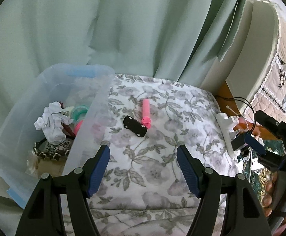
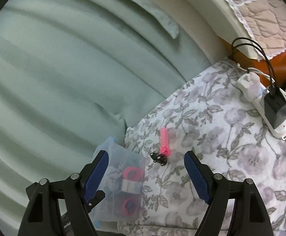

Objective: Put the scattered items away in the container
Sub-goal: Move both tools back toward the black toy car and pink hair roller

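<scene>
From the left wrist camera, the left gripper (image 1: pixel 143 169) hangs over a flowered blanket (image 1: pixel 162 137) with its blue-padded fingers (image 1: pixel 99 169) spread wide and nothing between them. To its left sits a clear plastic bin (image 1: pixel 92 118), its near wall just beside the left finger. Inside the bin lie a crumpled white cloth (image 1: pixel 51 122), pink and green rings (image 1: pixel 80 116) and a dark patterned band (image 1: pixel 52 153) near the bottom. Out on the blanket, ahead of the gripper and just right of the bin, a black clip (image 1: pixel 135 126) lies flat, and a pink roller (image 1: pixel 146 115) lies touching or nearly touching its far end, pointing away from the camera. At the right edge of the blanket a white power strip (image 1: pixel 226 129) carries a black plug, and beyond it the right gripper (image 1: pixel 260 151) shows sideways, held by a hand (image 1: pixel 276 192); from here I cannot tell how far it is spread. A pale green curtain (image 1: pixel 123 29) hangs behind. From the right wrist camera, the right gripper (image 2: pixel 147 173) is wide apart and empty above the same blanket (image 2: pixel 231 157). The pink roller (image 2: pixel 164 140) and the black clip (image 2: pixel 158 158) lie together just ahead between the fingers, and the bin (image 2: pixel 121 177) shows low at left, beside the left finger. The power strip (image 2: pixel 260 98) lies at the far right.
</scene>
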Tool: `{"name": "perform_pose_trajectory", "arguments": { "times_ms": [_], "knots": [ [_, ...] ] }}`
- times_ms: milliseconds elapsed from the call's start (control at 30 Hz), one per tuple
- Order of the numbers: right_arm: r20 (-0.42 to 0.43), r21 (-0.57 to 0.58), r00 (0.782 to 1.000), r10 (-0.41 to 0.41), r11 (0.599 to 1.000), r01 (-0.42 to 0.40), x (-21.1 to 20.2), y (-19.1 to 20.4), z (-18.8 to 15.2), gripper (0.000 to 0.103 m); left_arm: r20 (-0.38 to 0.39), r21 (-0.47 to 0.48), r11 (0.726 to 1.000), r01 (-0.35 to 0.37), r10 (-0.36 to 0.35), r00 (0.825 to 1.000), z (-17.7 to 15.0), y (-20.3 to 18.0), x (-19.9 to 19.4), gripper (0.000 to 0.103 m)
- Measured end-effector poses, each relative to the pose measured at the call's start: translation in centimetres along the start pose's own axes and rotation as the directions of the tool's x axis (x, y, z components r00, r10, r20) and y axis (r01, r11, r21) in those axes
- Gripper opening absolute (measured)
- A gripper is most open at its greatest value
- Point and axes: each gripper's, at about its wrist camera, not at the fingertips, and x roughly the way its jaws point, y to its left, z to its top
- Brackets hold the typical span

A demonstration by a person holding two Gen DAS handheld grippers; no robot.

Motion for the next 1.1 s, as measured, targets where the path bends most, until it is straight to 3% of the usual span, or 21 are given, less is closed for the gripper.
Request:
{"name": "perform_pose_trajectory", "arguments": {
  "times_ms": [233, 467, 800, 1100],
  "knots": [
    [0.005, 0.013, 0.999, -0.038, 0.999, 0.038, 1.1, -1.5, -0.1, 0.082, -0.012, 0.013, 1.000, 0.001, 0.000, 1.000, -0.2, -0.1, 1.9, 0.071],
    [-0.044, 0.005, 0.994, -0.104, 0.995, 0.105, 3.1, -3.0, -0.4, 0.082, -0.040, -0.006, 1.000, -0.012, 0.011, 0.999, -0.4, 0.2, 4.8, 0.071],
    [-0.143, -0.069, 0.956, -0.257, 0.966, 0.249, 7.6, -4.4, -1.1, 0.082, -0.089, -0.011, 1.000, -0.015, 0.014, 0.996, -0.1, 0.0, 10.1, 0.072],
    [-0.216, -0.184, 0.930, -0.299, 0.948, 0.261, 12.8, -3.5, -0.9, 0.078, -0.113, -0.038, 0.999, -0.016, 0.012, 0.994, 1.3, 0.4, 14.5, 0.072]
  ]
}}
